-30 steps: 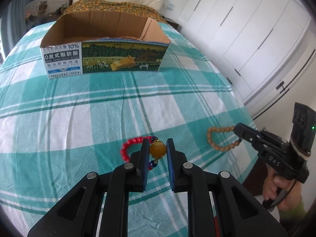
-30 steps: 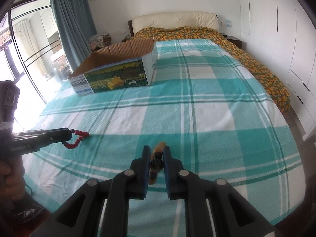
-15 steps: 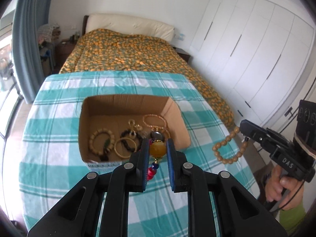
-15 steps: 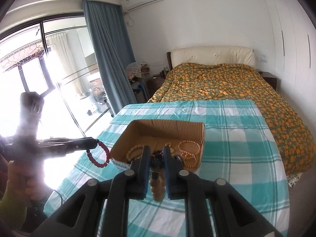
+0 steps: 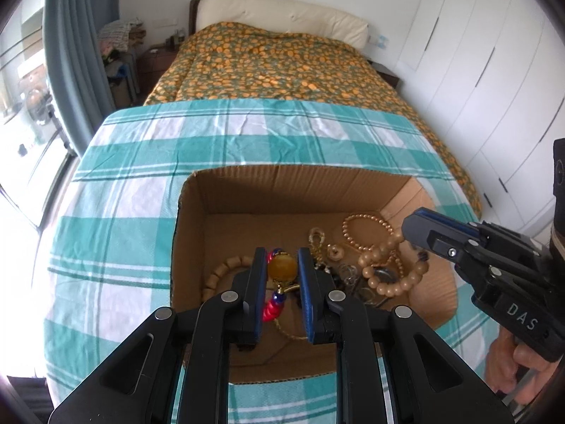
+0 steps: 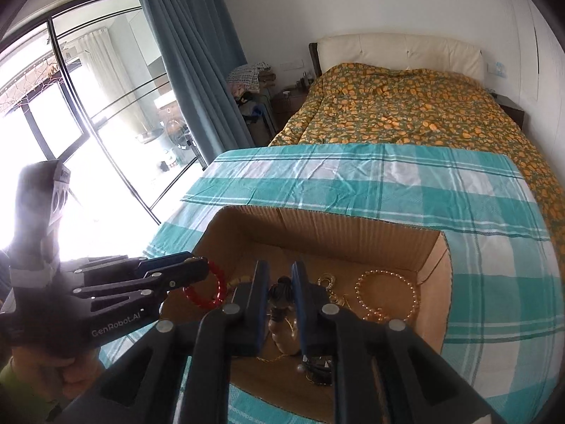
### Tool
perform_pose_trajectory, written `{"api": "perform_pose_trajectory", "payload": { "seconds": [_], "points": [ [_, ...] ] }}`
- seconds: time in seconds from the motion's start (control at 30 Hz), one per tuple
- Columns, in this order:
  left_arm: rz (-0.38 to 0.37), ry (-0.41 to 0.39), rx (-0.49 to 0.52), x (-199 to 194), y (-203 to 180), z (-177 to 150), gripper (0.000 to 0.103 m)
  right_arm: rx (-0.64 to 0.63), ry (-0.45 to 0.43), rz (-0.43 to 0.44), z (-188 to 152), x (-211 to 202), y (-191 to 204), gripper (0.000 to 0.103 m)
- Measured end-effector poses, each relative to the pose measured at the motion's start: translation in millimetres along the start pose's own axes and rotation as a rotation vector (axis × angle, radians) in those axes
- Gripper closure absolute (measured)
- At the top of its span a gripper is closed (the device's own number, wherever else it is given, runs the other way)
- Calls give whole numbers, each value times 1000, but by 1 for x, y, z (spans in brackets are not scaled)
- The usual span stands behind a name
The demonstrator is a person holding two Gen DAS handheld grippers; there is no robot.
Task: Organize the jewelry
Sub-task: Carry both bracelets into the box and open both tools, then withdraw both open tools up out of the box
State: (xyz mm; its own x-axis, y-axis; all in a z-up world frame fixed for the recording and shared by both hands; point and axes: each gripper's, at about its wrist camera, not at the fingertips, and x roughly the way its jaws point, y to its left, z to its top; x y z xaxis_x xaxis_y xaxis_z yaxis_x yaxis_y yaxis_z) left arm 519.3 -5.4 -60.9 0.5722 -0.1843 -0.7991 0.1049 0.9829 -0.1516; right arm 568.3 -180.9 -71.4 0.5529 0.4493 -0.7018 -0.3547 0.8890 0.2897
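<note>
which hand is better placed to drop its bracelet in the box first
Either, slightly the left. The left gripper holds the red bracelet over bare cardboard box floor; the right gripper's tan bracelet hangs above piled jewelry.

A brown corrugated cardboard box [image 5: 356, 194] sits on a teal-and-white checked cloth [image 5: 148, 183]. Beyond the box lies an orange-spotted green bedspread [image 5: 268, 63] under a cream padded headboard [image 5: 282, 14]. Inside the box, a red beaded bracelet with an amber ball [image 5: 280, 268] hangs beside a tan wooden bead bracelet [image 5: 388, 275] and a pale gold pearl ring [image 6: 386, 293].
</note>
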Motion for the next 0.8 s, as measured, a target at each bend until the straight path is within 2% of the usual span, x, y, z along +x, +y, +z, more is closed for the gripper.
{"api": "perform_pose_trajectory", "payload": {
  "seconds": [0.03,0.07,0.1,0.13,0.17,0.2,0.3,0.37,0.43,0.5,0.67,0.8],
  "points": [
    [13,-2,0,0,1,-2,73,11,5,-3,-1,3,-2,88],
    [26,-7,-2,-2,2,-5,49,19,4,-8,-3,3,-3,85],
    [38,-22,-7,-6,3,-7,38,25,-2,-11,-4,0,-4,81],
    [55,-43,-9,-11,4,-10,21,29,-11,-19,-5,-5,-4,67],
    [75,-64,-6,-17,4,-13,14,32,-20,-33,-7,-11,-5,52],
    [98,-81,1,-23,4,-15,12,33,-26,-52,-8,-19,-4,46],
    [168,-122,13,-41,1,-23,2,2,-30,-99,-10,-39,3,42],
    [201,-158,10,-52,-2,-29,1,-18,-38,-144,-12,-52,9,26],
    [228,-172,-3,-60,-5,-34,1,-26,-54,-169,-18,-66,15,21],
    [265,-169,-5,-64,-8,-39,1,-30,-60,-194,-24,-77,21,19],
    [355,-173,64,-77,-25,-60,1,-37,-90,-279,-43,-98,36,14],
    [338,-165,72,-91,-34,-76,1,-57,-104,-346,-57,-111,49,14]
  ]
}}
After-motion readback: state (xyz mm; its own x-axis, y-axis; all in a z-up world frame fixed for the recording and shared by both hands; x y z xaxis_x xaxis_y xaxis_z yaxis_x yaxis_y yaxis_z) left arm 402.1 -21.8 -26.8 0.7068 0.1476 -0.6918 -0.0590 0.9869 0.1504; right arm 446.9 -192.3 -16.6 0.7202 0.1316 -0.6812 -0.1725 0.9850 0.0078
